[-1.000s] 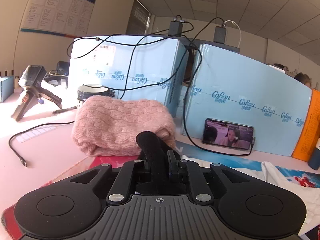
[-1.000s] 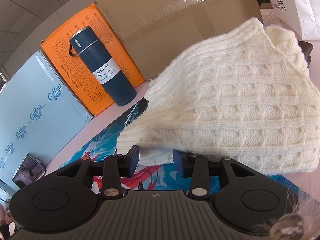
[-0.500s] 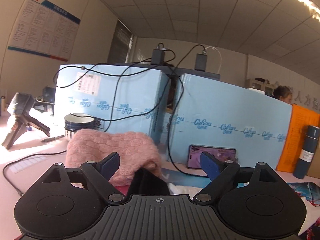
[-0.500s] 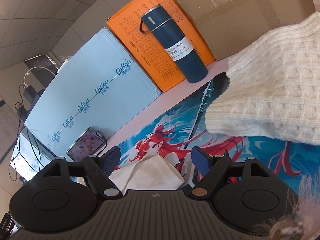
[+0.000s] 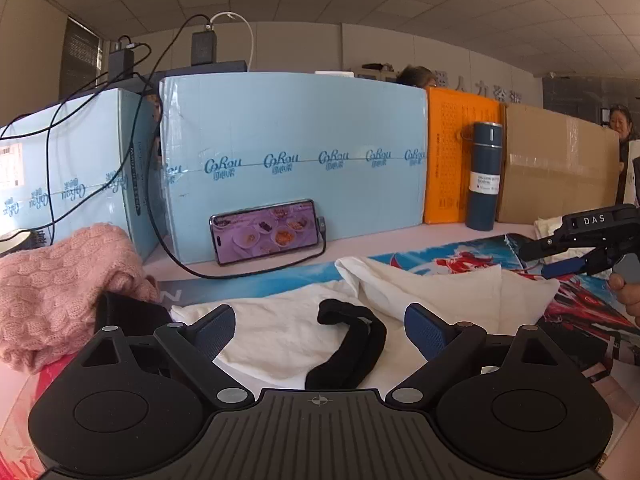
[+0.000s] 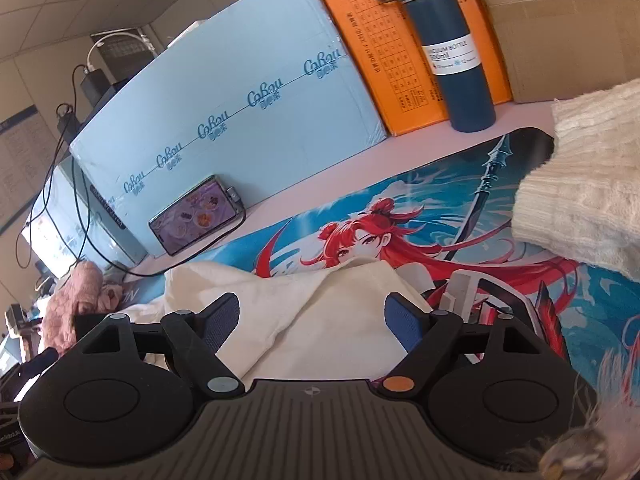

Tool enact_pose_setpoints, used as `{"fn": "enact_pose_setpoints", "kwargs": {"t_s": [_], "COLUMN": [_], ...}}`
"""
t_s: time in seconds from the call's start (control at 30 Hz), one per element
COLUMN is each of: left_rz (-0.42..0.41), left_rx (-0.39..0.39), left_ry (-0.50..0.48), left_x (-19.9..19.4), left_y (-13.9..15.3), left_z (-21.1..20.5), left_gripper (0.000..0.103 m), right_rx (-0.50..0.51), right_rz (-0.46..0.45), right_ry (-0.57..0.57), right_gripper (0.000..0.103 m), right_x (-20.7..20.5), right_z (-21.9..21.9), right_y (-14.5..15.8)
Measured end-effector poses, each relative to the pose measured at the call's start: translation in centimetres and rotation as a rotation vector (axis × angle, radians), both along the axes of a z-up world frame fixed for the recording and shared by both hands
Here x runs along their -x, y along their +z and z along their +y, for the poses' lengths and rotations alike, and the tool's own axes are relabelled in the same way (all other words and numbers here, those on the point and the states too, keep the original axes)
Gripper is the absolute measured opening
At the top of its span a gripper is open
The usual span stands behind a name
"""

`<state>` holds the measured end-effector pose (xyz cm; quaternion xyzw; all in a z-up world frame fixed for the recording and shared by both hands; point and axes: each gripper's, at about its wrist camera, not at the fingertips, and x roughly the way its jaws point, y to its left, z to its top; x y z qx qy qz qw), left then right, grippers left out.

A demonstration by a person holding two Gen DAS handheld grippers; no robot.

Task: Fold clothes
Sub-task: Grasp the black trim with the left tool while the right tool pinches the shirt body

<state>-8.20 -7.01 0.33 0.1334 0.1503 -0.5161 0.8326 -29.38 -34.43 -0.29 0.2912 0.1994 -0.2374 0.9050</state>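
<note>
While both tools stand with jaws apart, nothing is pinched in either. Left tool [image 5: 319, 330] is opening over a white garment [image 5: 420, 292] with a black collar [image 5: 352, 344], which lies rumpled on the printed mat [image 6: 440, 216] of the tabletop. Right tool [image 6: 312, 326] hovers, spread, above the same white cloth. A pink knit [image 5: 52, 280] is bunched at the left, a cream knit [image 6: 588, 184] at the right. A phone [image 5: 266, 231] leans on a blue box [image 5: 292, 152], with a flask [image 6: 448, 48] further right.
</note>
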Motion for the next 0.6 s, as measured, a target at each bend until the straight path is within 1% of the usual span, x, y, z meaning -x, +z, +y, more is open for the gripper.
{"fn": "enact_pose_setpoints", "kwargs": {"t_s": [0.03, 0.1, 0.17, 0.27, 0.33, 0.43, 0.5, 0.53, 0.57, 0.6], "left_rz": [-0.022, -0.062, -0.082, -0.096, -0.084, -0.011, 0.043, 0.065, 0.088, 0.104], "left_rx": [-0.044, -0.108, -0.139, -0.158, -0.172, -0.183, -0.198, -0.202, -0.206, -0.199], "left_ry": [-0.008, -0.002, 0.018, 0.054, 0.073, 0.104, 0.110, 0.110, 0.109, 0.099], "left_x": [0.4, 1.0, 1.2, 0.8, 0.1, -1.3, -2.3, -2.6, -3.0, -3.3], "left_y": [-0.5, -1.3, -1.8, -2.0, -2.0, -2.4, -2.8, -2.9, -3.1, -3.1], "left_z": [-0.6, -1.3, -1.6, -1.5, -1.6, -2.1, -2.5, -2.6, -2.7, -2.7], "left_gripper": [0.094, 0.094, 0.094, 0.094, 0.094, 0.094, 0.093, 0.093, 0.093, 0.088], "right_rx": [0.038, 0.119, 0.196, 0.248, 0.271, 0.263, 0.281, 0.300, 0.317, 0.329], "right_rz": [0.014, 0.041, 0.068, 0.119, 0.159, 0.211, 0.228, 0.244, 0.256, 0.262], "right_ry": [0.035, 0.109, 0.203, 0.324, 0.383, 0.383, 0.350, 0.336, 0.320, 0.304], "right_gripper": [0.080, 0.082, 0.083, 0.083, 0.083, 0.082, 0.076, 0.064, 0.049, 0.042], "right_x": [-0.4, -1.3, -2.6, -4.9, -6.4, -8.0, -8.2, -8.3, -8.2, -8.2], "right_z": [0.7, 2.3, 4.0, 5.8, 6.7, 6.7, 6.6, 6.6, 6.6, 6.4], "right_y": [0.2, 0.6, 0.7, 0.2, -0.2, -1.2, -1.5, -1.5, -1.4, -1.4]}}
